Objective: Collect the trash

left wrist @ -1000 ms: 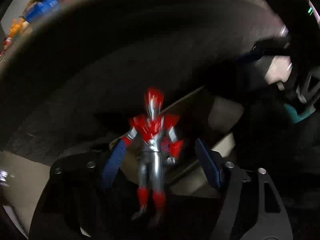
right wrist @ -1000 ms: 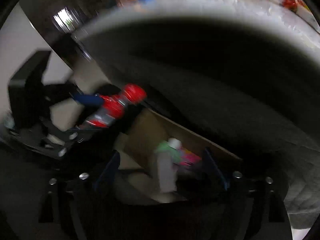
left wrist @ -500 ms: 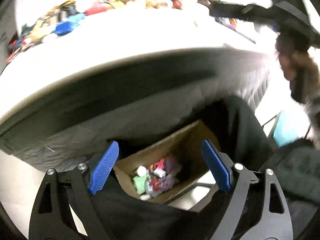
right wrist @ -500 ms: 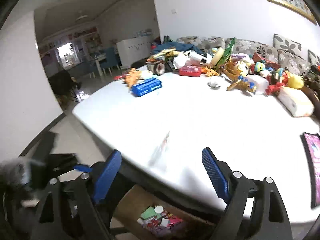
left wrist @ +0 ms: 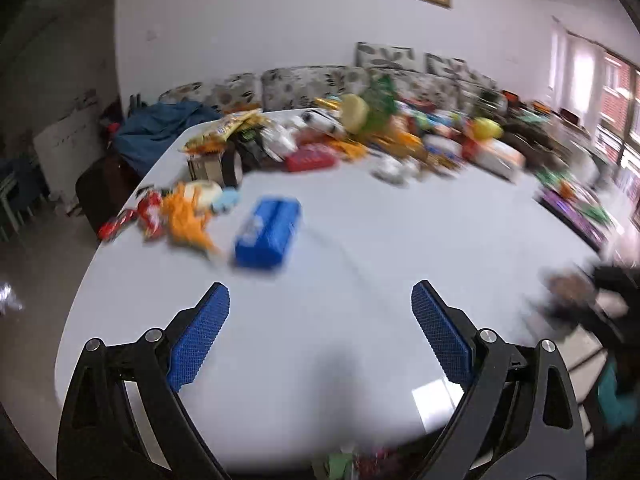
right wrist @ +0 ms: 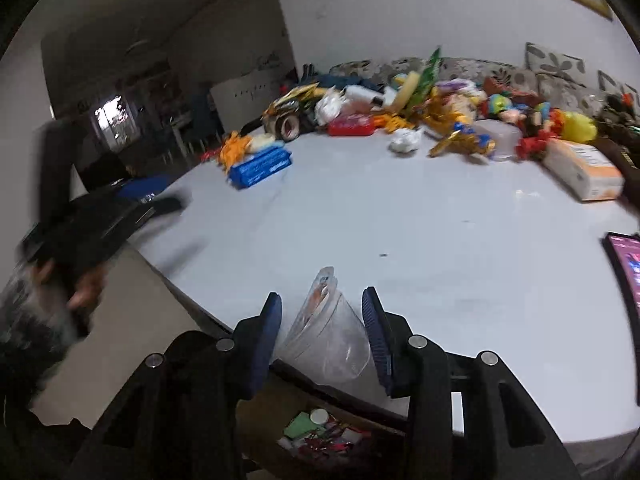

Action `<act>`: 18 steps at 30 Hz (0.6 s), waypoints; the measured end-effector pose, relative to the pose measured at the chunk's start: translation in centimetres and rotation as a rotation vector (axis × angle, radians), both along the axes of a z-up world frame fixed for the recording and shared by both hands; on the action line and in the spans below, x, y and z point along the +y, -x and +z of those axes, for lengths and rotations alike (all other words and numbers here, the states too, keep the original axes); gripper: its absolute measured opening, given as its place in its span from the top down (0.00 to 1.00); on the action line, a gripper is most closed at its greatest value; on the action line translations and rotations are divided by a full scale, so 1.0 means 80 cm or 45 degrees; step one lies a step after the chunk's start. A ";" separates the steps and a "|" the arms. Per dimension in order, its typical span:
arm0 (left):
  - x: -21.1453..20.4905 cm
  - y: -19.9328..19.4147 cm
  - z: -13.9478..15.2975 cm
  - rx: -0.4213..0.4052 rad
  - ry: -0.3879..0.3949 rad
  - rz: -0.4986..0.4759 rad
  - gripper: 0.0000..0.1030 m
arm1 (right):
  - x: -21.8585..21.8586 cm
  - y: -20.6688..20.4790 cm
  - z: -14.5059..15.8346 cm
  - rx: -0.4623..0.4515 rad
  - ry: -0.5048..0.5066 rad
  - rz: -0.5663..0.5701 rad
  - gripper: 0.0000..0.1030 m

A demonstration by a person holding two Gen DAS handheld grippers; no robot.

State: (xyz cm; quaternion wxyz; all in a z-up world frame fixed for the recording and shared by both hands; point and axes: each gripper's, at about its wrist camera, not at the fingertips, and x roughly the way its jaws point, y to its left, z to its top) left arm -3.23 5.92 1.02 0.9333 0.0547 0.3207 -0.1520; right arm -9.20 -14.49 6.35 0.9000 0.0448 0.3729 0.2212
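My left gripper point(left wrist: 320, 300) is open and empty above the near edge of the white table point(left wrist: 380, 248). My right gripper point(right wrist: 322, 312) is closed around a clear plastic cup point(right wrist: 328, 336) with a peeled foil lid at the table's near edge. Below it on the floor stands a cardboard box point(right wrist: 324, 436) with several pieces of trash inside. A blue packet point(left wrist: 268, 232) lies on the table beyond my left gripper; it also shows in the right wrist view point(right wrist: 260, 166).
A heap of toys, wrappers and boxes point(right wrist: 420, 116) covers the far half of the table. An orange-white carton point(right wrist: 580, 166) lies at the right. A tablet point(right wrist: 624, 268) sits at the right edge. A sofa point(left wrist: 320, 84) stands behind.
Both grippers have risen from under the table to above its top. The left let go of the red toy figure. The right has closed around the clear cup.
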 end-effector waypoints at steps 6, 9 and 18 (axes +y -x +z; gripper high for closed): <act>-0.029 -0.125 -0.016 0.105 -0.154 0.019 0.12 | -0.026 0.012 -0.001 0.010 -0.005 -0.050 0.59; -0.034 -0.160 -0.056 0.298 -0.222 0.000 0.29 | -0.032 0.014 -0.004 0.021 -0.021 -0.061 0.59; -0.033 -0.047 -0.019 0.107 -0.146 0.024 0.63 | -0.022 0.015 0.014 -0.028 -0.052 -0.019 0.59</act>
